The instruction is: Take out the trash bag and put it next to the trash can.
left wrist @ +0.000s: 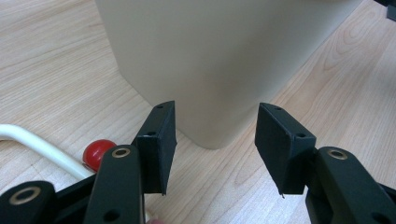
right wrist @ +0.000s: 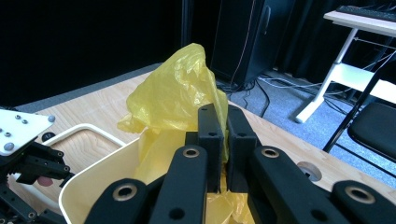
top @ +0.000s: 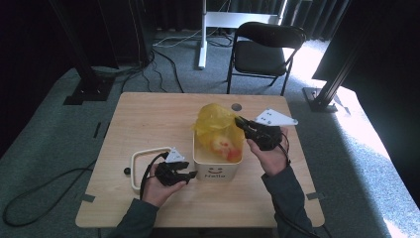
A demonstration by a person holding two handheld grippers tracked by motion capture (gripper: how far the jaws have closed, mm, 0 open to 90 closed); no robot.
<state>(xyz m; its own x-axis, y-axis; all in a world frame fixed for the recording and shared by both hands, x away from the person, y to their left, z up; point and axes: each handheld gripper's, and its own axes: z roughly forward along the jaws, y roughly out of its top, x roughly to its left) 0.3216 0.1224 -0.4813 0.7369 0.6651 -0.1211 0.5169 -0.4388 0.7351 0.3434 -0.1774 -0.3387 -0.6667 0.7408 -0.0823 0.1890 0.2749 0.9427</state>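
Observation:
A cream bin (top: pixel 216 171) with a smiley face and the word "Hello" stands mid-table. A yellow plastic bag (top: pixel 214 121) sits in it and rises above the rim, with something red and orange showing through it (top: pixel 225 146). My right gripper (top: pixel 239 120) reaches over the bin's far right side. In the right gripper view its jaws (right wrist: pixel 223 121) are shut, pinching the yellow bag (right wrist: pixel 173 93) above the bin rim (right wrist: pixel 93 168). My left gripper (top: pixel 190 174) is open, low at the bin's front left. In the left gripper view (left wrist: pixel 215 140) the bin corner (left wrist: pixel 219 56) lies just ahead, untouched.
A white looped frame (top: pixel 143 158) lies on the table left of the bin, beside my left hand, with a small red ball (left wrist: pixel 97 154) next to it. The table (top: pixel 148 119) has a round hole (top: pixel 236 106) near its far edge. A black chair (top: pixel 265 49) stands behind it.

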